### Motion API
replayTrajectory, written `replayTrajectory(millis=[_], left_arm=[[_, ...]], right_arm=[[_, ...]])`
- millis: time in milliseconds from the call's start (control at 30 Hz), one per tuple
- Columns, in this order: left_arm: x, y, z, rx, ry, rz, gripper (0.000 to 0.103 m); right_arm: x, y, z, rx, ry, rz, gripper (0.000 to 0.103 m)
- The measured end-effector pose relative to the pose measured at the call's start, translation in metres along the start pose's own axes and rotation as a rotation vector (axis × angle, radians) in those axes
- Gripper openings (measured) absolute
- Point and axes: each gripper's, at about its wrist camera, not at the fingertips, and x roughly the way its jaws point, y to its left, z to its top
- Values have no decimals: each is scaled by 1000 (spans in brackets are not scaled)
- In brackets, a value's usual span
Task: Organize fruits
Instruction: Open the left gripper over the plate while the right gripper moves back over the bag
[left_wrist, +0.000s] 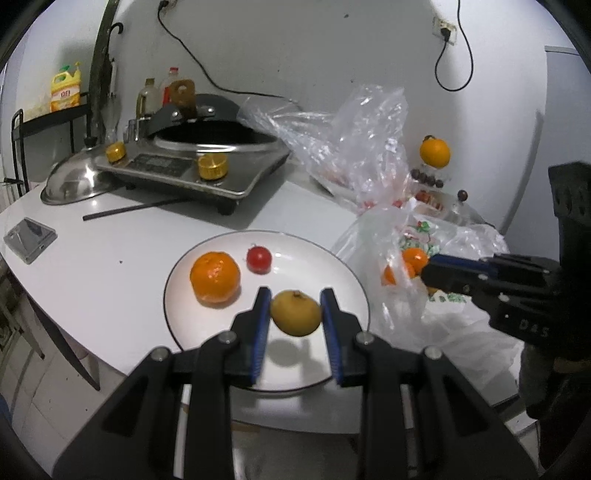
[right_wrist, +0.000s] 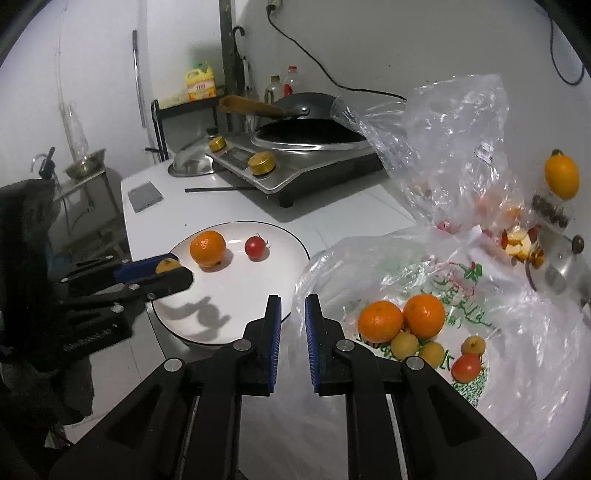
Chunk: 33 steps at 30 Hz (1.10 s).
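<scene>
My left gripper (left_wrist: 295, 295) is shut on a small yellow fruit (left_wrist: 295, 314), holding it just above the white plate (left_wrist: 306, 254); its shadow falls on the plate. A mandarin (left_wrist: 215, 273) and a cherry tomato (left_wrist: 259, 259) lie on the plate. In the right wrist view the left gripper (right_wrist: 173, 269) hovers over the plate's (right_wrist: 240, 291) left side. My right gripper (right_wrist: 293, 302) is shut on the edge of the printed plastic bag (right_wrist: 517, 332). Two mandarins (right_wrist: 380, 320), small yellow fruits (right_wrist: 404, 344) and a red fruit (right_wrist: 467, 366) lie in the bag.
An induction cooker with a wok (left_wrist: 207, 162) stands behind the plate, a steel lid (left_wrist: 74, 181) to its left. A black chopstick (left_wrist: 129, 210) and a phone (left_wrist: 29, 238) lie on the table. A crumpled clear bag (left_wrist: 351, 140) and an orange (left_wrist: 434, 151) are at the back right.
</scene>
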Motion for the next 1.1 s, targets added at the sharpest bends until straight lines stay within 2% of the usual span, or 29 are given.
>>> replayTrajectory(millis=[233, 467, 700, 867, 1100], left_arm=[[-7, -19, 1, 49, -38, -33, 28], [-27, -30, -4, 80, -63, 2, 28], [-34, -25, 0, 87, -79, 42, 28], [-19, -18, 6, 90, -55, 49, 28], [24, -15, 15, 108, -9, 39, 28]], right_arm=[[-19, -13, -20, 29, -29, -49, 14], [-49, -17, -26, 28, -74, -71, 14], [-58, -5, -17, -5, -88, -80, 14], [-51, -3, -7, -10, -88, -81, 14], [-28, -13, 4, -6, -65, -91, 14]])
